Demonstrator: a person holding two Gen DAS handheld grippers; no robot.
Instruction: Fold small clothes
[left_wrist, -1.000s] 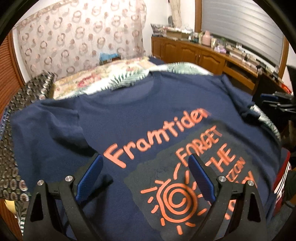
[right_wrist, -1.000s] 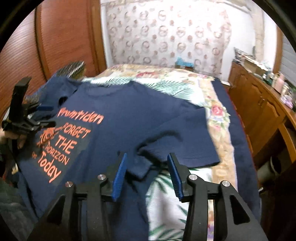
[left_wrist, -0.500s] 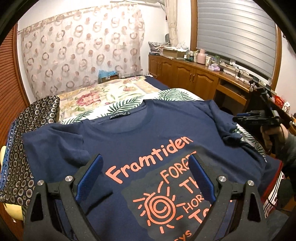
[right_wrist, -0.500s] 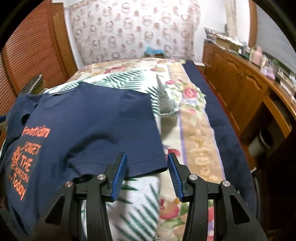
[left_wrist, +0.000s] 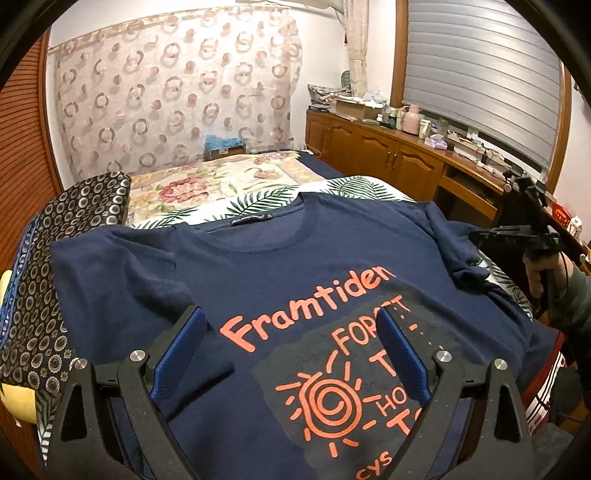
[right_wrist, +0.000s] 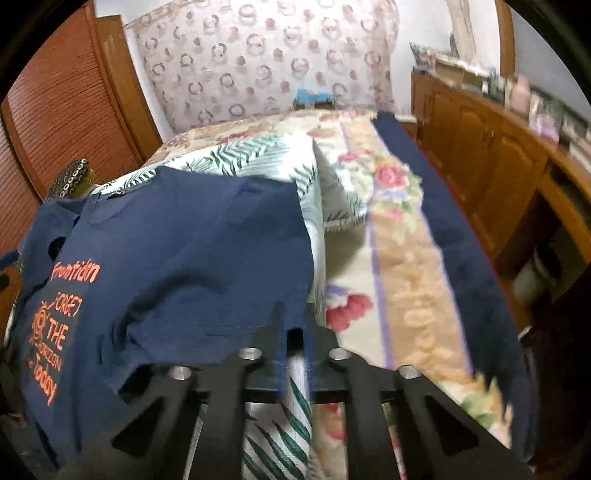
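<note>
A navy T-shirt (left_wrist: 295, 266) with orange "Framtiden" print lies face up on the bed, collar at the far side. My left gripper (left_wrist: 291, 343) hovers open over its chest print, nothing between the blue pads (left_wrist: 181, 350). In the right wrist view, my right gripper (right_wrist: 294, 325) sits at the T-shirt (right_wrist: 203, 240) sleeve (right_wrist: 221, 314), its jaws closing and pinching the sleeve hem at its outer corner. The left wrist view shows that right gripper (left_wrist: 517, 232) at the far right, in a hand (left_wrist: 539, 273).
The shirt rests on a palm-leaf sheet (right_wrist: 258, 155) over a floral bedcover (left_wrist: 229, 181). A dark ring-patterned cushion (left_wrist: 55, 258) lies at the left edge. Wooden cabinets (left_wrist: 388, 155) with clutter run along the right; louvred wooden doors (right_wrist: 55, 110) stand left.
My right gripper slid right to the sleeve's outer edge, then its jaws went from wide apart to closed on the hem. My left gripper rose a little and stayed open.
</note>
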